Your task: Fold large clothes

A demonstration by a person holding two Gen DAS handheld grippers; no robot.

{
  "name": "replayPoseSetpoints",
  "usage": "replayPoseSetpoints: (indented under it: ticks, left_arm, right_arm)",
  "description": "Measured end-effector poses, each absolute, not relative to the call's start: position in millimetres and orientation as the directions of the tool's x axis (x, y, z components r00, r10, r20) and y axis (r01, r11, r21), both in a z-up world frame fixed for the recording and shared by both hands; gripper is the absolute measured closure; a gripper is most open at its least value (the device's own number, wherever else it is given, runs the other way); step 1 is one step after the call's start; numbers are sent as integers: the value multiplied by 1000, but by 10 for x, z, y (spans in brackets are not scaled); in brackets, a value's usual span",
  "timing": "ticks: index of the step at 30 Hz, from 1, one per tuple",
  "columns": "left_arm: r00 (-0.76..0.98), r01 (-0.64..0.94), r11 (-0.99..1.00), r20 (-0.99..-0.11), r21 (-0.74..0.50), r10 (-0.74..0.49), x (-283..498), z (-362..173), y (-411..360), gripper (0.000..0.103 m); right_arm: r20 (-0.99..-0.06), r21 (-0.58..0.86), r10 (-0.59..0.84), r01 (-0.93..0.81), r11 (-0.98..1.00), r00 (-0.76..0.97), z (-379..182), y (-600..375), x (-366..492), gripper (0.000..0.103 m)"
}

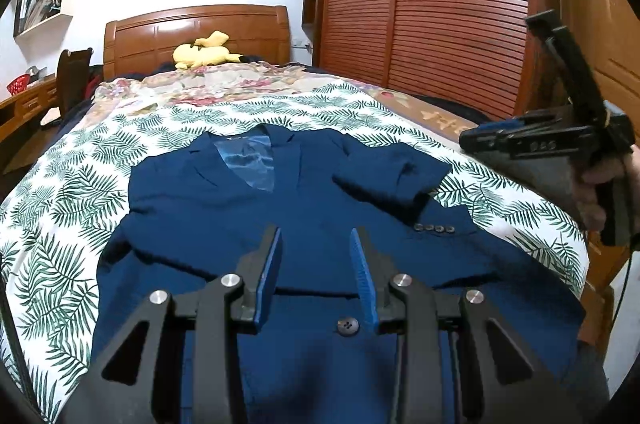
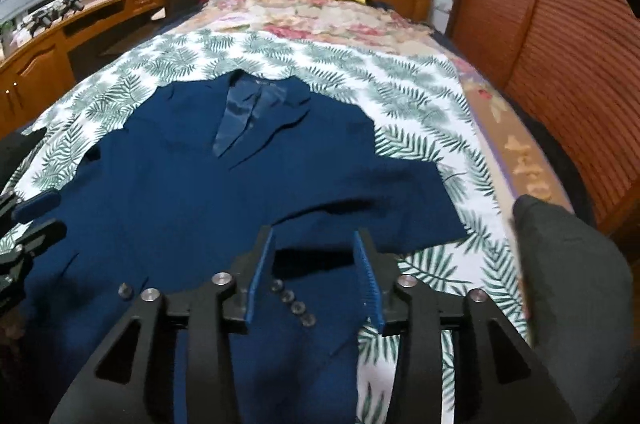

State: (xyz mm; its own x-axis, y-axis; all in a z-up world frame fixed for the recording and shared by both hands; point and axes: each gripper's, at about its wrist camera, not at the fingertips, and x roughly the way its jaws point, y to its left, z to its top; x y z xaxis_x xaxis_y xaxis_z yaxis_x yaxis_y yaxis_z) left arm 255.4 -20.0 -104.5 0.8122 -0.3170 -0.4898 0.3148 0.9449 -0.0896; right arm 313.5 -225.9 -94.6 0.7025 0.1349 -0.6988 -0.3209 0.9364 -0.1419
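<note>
Navy blazer [image 1: 224, 224] lies face up on the leaf-print sheet [image 1: 72, 208] on the bed, collar toward the headboard [image 1: 196, 32], long axis straight away from both jaws. Left gripper [image 1: 316, 256] hovers over the front hem, jaws wide, empty. Right gripper [image 2: 314, 260] sits over the buttoned sleeve cuff [image 2: 294, 306], jaws wide, nearer that sleeve. Bare sheet on both sides; bed edge close on the right.
</note>
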Motion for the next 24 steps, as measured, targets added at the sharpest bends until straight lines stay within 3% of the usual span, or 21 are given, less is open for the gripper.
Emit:
replayPoseSetpoints:
  ticks: [6, 24]
  left_arm:
    - [806, 318, 946, -506, -70, -308, 2516, -1098, -209, 69]
    - [800, 299, 953, -530, -54, -281, 2510, -1166, -60, 69]
  right_arm:
    - [-690, -139, 119, -292, 946, 714, -935, -2415, 3052, 41]
    - [-738, -123, -21, -103, 987, 675, -1550, -3103, 3780, 39]
